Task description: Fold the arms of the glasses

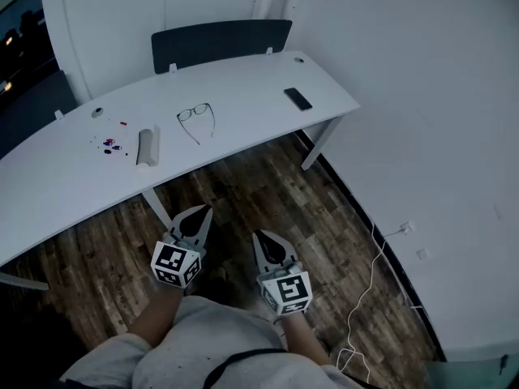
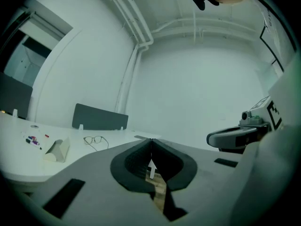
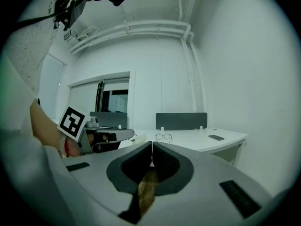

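Thin dark-framed glasses (image 1: pixel 196 118) lie with their arms spread on the white desk (image 1: pixel 243 83), near its middle. They also show small in the left gripper view (image 2: pixel 95 140) and the right gripper view (image 3: pixel 163 136). My left gripper (image 1: pixel 203 210) and right gripper (image 1: pixel 258 236) hang over the wooden floor, well short of the desk. Both are shut with nothing between their jaws. Each gripper view shows its jaw tips (image 2: pixel 151 139) (image 3: pixel 152 142) touching.
A grey case (image 1: pixel 147 146) lies left of the glasses, with small coloured bits (image 1: pixel 111 144) beyond it. A dark phone (image 1: pixel 298 98) sits at the desk's right end. A dark chair back (image 1: pixel 219 43) stands behind the desk. A white cable (image 1: pixel 369 282) trails along the floor at right.
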